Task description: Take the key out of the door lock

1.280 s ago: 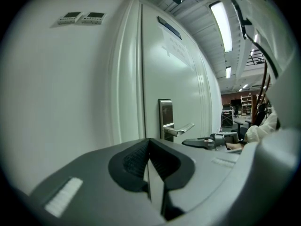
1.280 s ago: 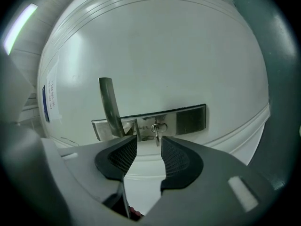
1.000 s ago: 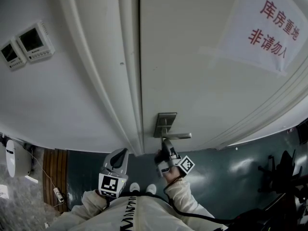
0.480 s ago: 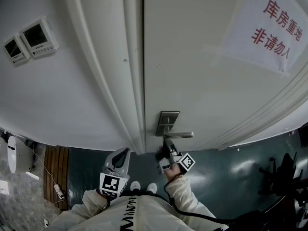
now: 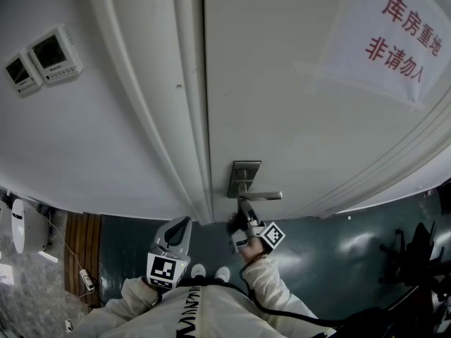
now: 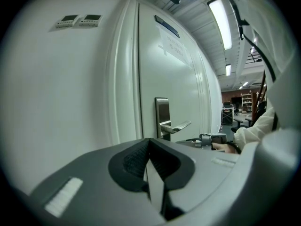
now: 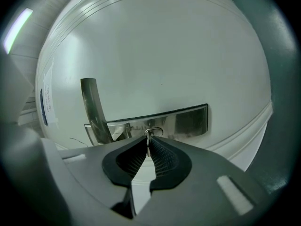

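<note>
A steel lock plate (image 5: 243, 177) with a lever handle (image 5: 266, 196) sits on the white door (image 5: 282, 83). My right gripper (image 5: 242, 211) reaches up to the plate just under the handle. In the right gripper view its jaws are closing on the key (image 7: 148, 139), and the pad tips pinch the thin metal below its small ring, in front of the plate (image 7: 186, 119) and the handle (image 7: 94, 112). My left gripper (image 5: 180, 226) hangs lower left, away from the door, shut and empty (image 6: 149, 149). The left gripper view shows the plate (image 6: 162, 114) and the right gripper (image 6: 208, 138).
A paper sign with red characters (image 5: 398, 34) hangs on the door's upper right. Two wall controllers (image 5: 39, 60) sit left of the door frame (image 5: 187, 118). The floor is dark green (image 5: 338, 252), with a chair base (image 5: 416, 252) at the right.
My right gripper stays at the lock under the handle, and the left gripper holds its place. The head view has shifted only slightly.
</note>
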A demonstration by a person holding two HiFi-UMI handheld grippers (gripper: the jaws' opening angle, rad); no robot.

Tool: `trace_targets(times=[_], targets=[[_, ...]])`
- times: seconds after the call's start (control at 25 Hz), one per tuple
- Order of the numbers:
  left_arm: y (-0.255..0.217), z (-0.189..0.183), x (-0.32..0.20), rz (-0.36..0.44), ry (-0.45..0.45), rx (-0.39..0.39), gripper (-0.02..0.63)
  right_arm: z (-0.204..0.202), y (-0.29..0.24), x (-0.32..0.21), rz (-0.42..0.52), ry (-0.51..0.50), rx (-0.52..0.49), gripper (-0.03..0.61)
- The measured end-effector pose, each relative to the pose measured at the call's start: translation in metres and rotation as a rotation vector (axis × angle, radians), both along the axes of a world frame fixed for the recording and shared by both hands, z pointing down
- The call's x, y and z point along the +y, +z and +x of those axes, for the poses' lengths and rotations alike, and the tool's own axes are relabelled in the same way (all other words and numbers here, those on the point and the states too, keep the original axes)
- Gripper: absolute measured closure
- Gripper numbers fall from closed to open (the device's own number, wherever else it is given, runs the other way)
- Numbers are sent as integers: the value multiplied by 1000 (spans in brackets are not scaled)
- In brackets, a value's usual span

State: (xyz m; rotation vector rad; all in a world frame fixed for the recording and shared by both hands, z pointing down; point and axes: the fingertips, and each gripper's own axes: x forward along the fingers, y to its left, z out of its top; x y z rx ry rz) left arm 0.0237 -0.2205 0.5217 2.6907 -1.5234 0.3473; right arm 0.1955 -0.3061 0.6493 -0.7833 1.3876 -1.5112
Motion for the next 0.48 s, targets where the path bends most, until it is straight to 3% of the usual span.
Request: trace_targets(times=[0.48], targets=[[3, 3, 0, -5, -5, 1, 615, 0, 0, 3, -9, -8, 6, 554]])
